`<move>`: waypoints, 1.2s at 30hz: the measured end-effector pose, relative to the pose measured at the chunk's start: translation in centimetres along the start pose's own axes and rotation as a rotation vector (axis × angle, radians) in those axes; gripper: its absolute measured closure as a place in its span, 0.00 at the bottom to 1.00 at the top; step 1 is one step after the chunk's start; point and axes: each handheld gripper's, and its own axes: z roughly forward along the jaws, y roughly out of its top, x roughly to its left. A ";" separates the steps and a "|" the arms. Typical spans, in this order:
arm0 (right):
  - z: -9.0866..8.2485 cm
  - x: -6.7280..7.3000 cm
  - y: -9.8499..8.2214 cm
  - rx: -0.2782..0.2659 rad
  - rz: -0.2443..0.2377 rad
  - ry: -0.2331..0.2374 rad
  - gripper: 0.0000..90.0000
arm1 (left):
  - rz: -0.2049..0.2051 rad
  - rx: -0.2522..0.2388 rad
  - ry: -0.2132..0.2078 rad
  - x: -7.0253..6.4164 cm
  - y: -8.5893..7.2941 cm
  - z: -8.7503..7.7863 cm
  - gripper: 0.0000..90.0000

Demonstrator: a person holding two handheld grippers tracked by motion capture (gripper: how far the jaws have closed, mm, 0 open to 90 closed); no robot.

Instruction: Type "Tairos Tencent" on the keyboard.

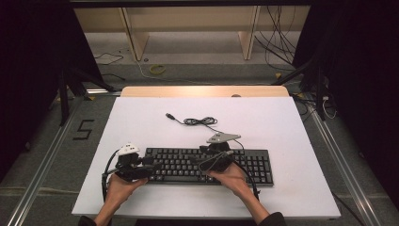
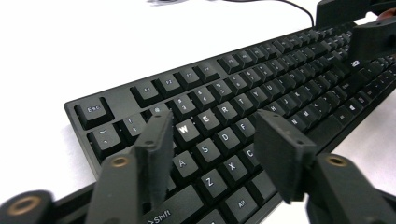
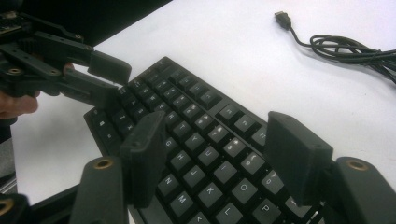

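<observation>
A black keyboard [image 1: 254,165] lies across the near half of the white table top [image 1: 141,122]. My left gripper [image 1: 153,165] hovers over the keyboard's left end; in the left gripper view its jaws [image 2: 215,123] stand open above the Q-W-E-A-S keys [image 2: 205,135] with nothing between them. My right gripper [image 1: 197,160] is over the middle of the keyboard. In the right gripper view its jaws [image 3: 217,126] are open over the letter keys [image 3: 201,154], gripping nothing. The left gripper [image 3: 109,79] appears there too, jaws apart at the keyboard's far end.
The keyboard's cable [image 1: 200,121] lies coiled on the table behind it, its USB plug [image 3: 281,18] loose on the white surface. Wooden shelving [image 1: 188,28] and floor cables [image 1: 282,42] are beyond the table. A person's hands [image 1: 235,179] hold both grippers.
</observation>
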 end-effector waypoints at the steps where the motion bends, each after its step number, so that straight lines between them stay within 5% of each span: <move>1: 0.0 0.0 0.0 0.000 0.000 0.000 0.45 | 0.000 -0.005 -0.002 -0.1 0.0 0.0 0.51; 15: 0.8 -0.2 -0.2 0.052 -0.006 -0.022 0.68 | 0.000 -0.038 -0.044 -0.6 -0.1 -0.2 0.39; 36: 1.9 -0.4 -0.3 0.106 -0.017 -0.038 0.99 | 0.011 -0.049 -0.070 -1.1 -0.2 -0.1 0.34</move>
